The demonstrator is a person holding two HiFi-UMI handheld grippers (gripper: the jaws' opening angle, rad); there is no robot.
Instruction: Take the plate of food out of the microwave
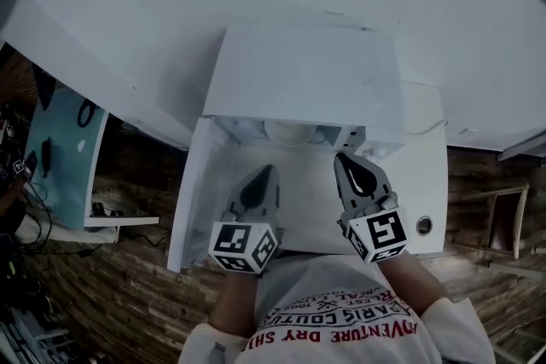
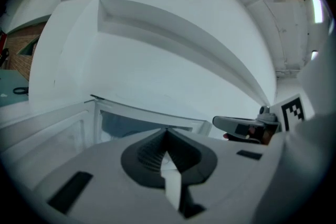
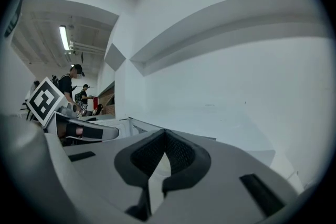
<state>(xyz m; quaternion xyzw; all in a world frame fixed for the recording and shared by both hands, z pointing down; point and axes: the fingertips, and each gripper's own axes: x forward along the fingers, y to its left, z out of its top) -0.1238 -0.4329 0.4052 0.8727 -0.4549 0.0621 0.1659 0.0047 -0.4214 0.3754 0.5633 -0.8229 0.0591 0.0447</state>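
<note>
From the head view I look down on a white microwave (image 1: 303, 72) standing on a white table (image 1: 299, 209). Its front opening faces me, and a pale round rim that looks like the plate (image 1: 286, 132) shows just inside; no food can be made out. My left gripper (image 1: 266, 172) and right gripper (image 1: 339, 158) hover side by side over the table in front of the opening, short of it. The jaws of both are shut with nothing between them. The left gripper (image 2: 167, 132) points at the microwave's front frame (image 2: 142, 123). The right gripper (image 3: 165, 135) aims past the box toward a white wall.
A white panel (image 1: 186, 200) slopes down at the table's left side. A small round fitting (image 1: 424, 225) sits at the table's right edge. A teal board (image 1: 64, 153) stands to the left over brick-patterned floor. A wooden frame (image 1: 503, 213) is at right. People (image 3: 71, 81) stand far off.
</note>
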